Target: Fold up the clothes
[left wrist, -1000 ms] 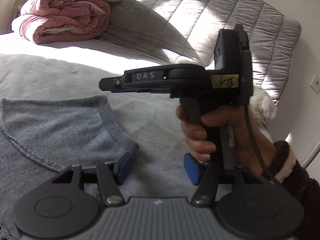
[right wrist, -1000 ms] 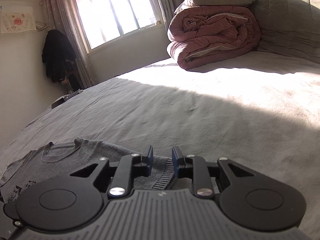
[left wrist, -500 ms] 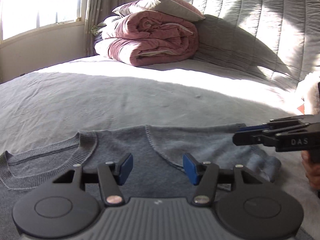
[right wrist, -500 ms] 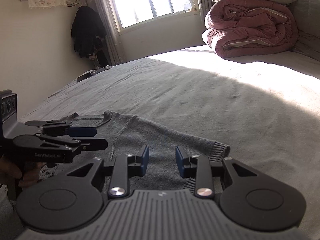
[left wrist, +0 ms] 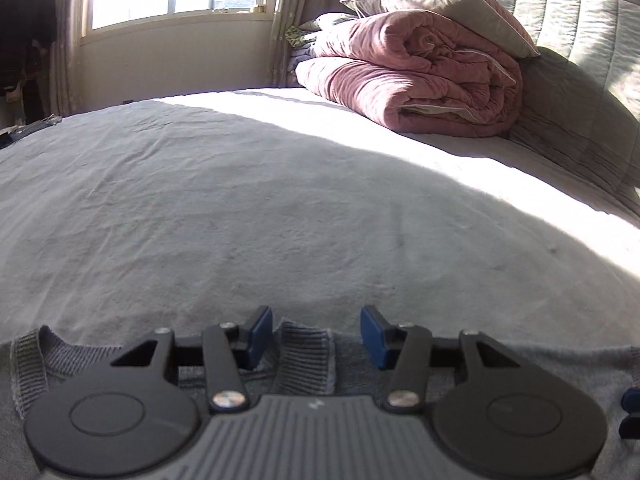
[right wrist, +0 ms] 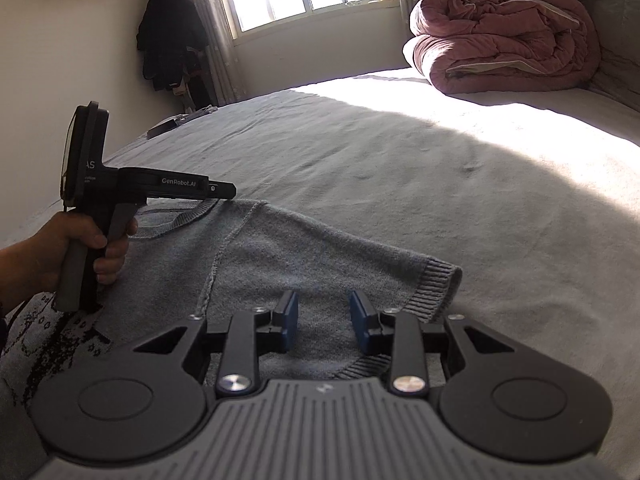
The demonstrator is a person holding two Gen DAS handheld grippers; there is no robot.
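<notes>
A grey knit sweater (right wrist: 280,248) lies flat on the bed, with a dark print on its front at the lower left and a short sleeve with a ribbed cuff (right wrist: 434,288) pointing right. My right gripper (right wrist: 324,324) is open and empty over the sleeve. My left gripper (left wrist: 316,336) is open at the ribbed neckline (left wrist: 306,350), with the collar's right side between its pads. It also shows in the right wrist view (right wrist: 224,191), held by a hand over the collar.
A folded pink quilt (left wrist: 416,84) with a pillow on it lies at the head of the bed by the quilted grey headboard (left wrist: 576,92). Grey bedsheet (left wrist: 280,208) stretches beyond the sweater. A window and dark hanging clothes (right wrist: 168,40) stand at the far wall.
My left gripper has swung left and come down to the sweater's neckline. My right gripper has moved over the sleeve and opened a little wider.
</notes>
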